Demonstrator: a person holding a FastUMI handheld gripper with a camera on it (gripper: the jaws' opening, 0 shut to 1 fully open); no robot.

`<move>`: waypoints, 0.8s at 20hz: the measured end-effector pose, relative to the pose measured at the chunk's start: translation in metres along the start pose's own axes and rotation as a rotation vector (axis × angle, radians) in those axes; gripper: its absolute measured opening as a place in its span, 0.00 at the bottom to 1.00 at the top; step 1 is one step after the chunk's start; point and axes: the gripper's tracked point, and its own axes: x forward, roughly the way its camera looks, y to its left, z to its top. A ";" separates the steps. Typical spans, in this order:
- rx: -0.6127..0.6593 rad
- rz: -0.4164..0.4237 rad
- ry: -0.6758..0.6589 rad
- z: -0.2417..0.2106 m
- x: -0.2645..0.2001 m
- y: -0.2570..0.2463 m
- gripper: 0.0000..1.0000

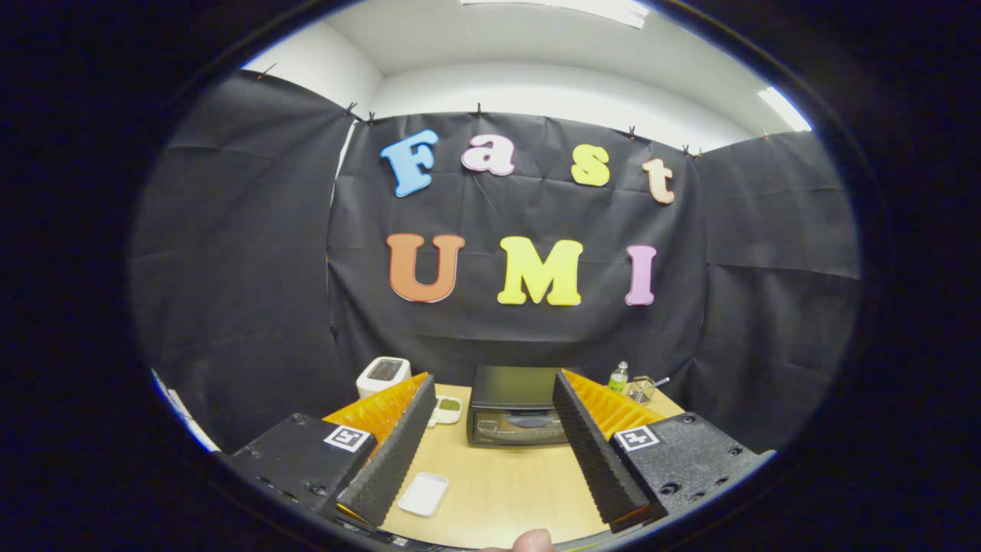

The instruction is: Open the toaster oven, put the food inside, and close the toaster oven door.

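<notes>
The gripper [493, 377] is wide open above the table [498, 491], holding nothing. The oven [515, 416] stands closed just ahead, a dish [447, 409] at its left.

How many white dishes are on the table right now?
2. An empty white tray lies near the open gripper, beside one finger; a small dish with something green sits beside the toaster oven. The fingers may hide more.

1. No readable text, brand or number shows on the toaster oven [516, 414]; its front panel is too small to read.
2. The bottle [618, 377] label on the bench [498, 491] is too small to read.
3. Each finger block carries a square black-and-white marker [349, 438], a pattern, not lettering.
</notes>
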 end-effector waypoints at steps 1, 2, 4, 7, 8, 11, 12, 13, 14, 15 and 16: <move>0.007 0.001 0.001 0.000 -0.003 0.004 1.00; 0.020 0.002 0.010 -0.001 -0.006 0.007 1.00; 0.047 -0.002 0.015 -0.003 -0.011 0.011 1.00; 0.025 -0.005 0.019 -0.007 -0.015 0.014 1.00; 0.031 -0.001 0.023 -0.009 -0.014 0.016 1.00; 0.029 -0.012 0.016 -0.011 -0.014 0.012 1.00; 0.023 -0.019 0.006 -0.011 -0.015 0.009 1.00; 0.025 -0.024 0.003 -0.013 -0.014 0.009 1.00; 0.029 -0.024 0.006 -0.016 -0.016 0.009 1.00; 0.027 -0.023 0.009 -0.019 -0.017 0.010 1.00; 0.019 -0.025 0.014 -0.021 -0.018 0.009 1.00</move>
